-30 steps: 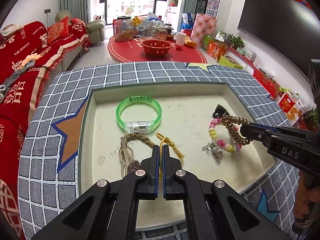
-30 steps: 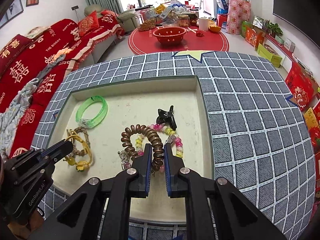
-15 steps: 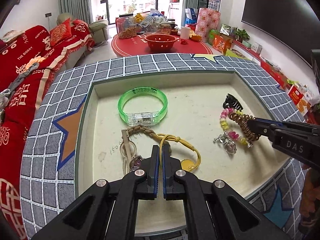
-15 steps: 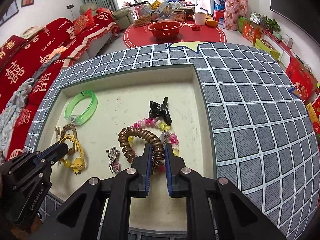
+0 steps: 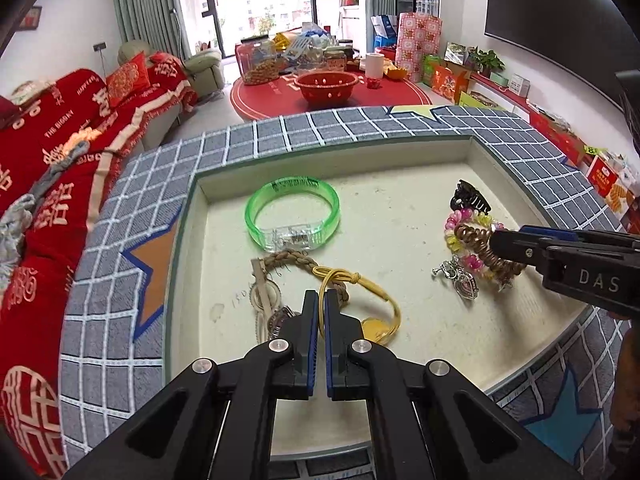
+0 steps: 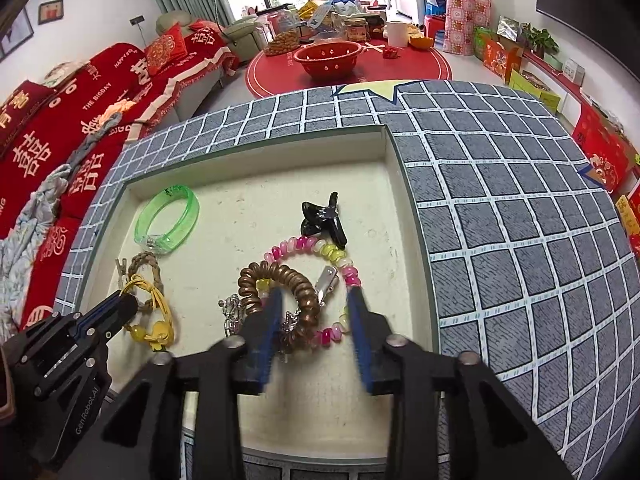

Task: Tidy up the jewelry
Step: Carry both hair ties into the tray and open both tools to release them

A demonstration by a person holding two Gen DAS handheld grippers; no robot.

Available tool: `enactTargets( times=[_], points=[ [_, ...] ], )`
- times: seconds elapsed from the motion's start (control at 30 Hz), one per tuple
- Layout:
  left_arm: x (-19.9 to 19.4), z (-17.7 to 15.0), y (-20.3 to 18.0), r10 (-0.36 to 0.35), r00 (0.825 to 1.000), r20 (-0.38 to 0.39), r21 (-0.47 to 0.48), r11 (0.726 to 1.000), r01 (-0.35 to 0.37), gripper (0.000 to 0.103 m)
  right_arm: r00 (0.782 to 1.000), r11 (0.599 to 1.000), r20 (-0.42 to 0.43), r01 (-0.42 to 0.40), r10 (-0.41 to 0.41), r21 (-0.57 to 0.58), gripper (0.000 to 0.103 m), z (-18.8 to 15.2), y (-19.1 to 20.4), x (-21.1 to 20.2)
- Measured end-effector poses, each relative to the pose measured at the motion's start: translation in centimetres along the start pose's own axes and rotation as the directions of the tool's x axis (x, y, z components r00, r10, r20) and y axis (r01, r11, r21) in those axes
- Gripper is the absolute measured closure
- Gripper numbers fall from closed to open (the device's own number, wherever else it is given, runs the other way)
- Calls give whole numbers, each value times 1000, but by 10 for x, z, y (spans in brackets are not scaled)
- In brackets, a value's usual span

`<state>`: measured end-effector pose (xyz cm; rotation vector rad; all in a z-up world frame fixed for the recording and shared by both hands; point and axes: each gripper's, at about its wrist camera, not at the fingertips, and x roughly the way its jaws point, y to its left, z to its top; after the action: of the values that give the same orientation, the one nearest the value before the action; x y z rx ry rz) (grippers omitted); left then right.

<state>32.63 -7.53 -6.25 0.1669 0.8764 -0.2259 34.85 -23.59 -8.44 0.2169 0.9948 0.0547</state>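
Observation:
A cream tray (image 5: 400, 360) (image 6: 320, 392) holds the jewelry. My left gripper (image 5: 321, 296) is shut on a yellow cord bracelet (image 5: 376, 292), which also shows in the right wrist view (image 6: 156, 312). A braided brown bracelet (image 5: 288, 258) lies under the cord. My right gripper (image 6: 314, 300) is open around a brown spiral hair tie (image 6: 288, 284) that rests on a pink and yellow bead bracelet (image 6: 312, 246). A green bangle (image 5: 292, 216) (image 6: 170, 222) lies at the back left. A black hair claw (image 6: 324, 216) (image 5: 468, 196) lies behind the beads.
A silver charm (image 5: 460, 280) lies beside the beads. The tray sits on a grey checked cloth (image 6: 520, 240). A red sofa (image 5: 52, 152) is on the left. A red round table (image 6: 348, 68) with a bowl stands behind.
My right gripper has opened and let go of the brown spiral hair tie, which now lies on the beads. My left gripper stays shut on the yellow cord, lowered to the tray.

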Motion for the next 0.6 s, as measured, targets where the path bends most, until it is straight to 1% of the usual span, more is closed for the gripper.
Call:
enactTargets(
  times=[0.03,0.2,0.33,0.6],
  points=[
    [-2,1,-1,7,1000,6,5,1000,-7,88,1000,1000,10,-10,10,5,52,0,0,-2],
    [-7,5,1,23,1000,18,5,1000,-23,88,999,999,33,-38,37,13,49,1,1,-12],
    [-9,7,1,34,999,26,9,999,-34,88,998,999,53,-48,47,19,49,1,2,-22],
    [-7,7,5,47,999,18,-10,999,-47,88,996,998,76,-49,47,25,48,2,1,-36]
  ],
)
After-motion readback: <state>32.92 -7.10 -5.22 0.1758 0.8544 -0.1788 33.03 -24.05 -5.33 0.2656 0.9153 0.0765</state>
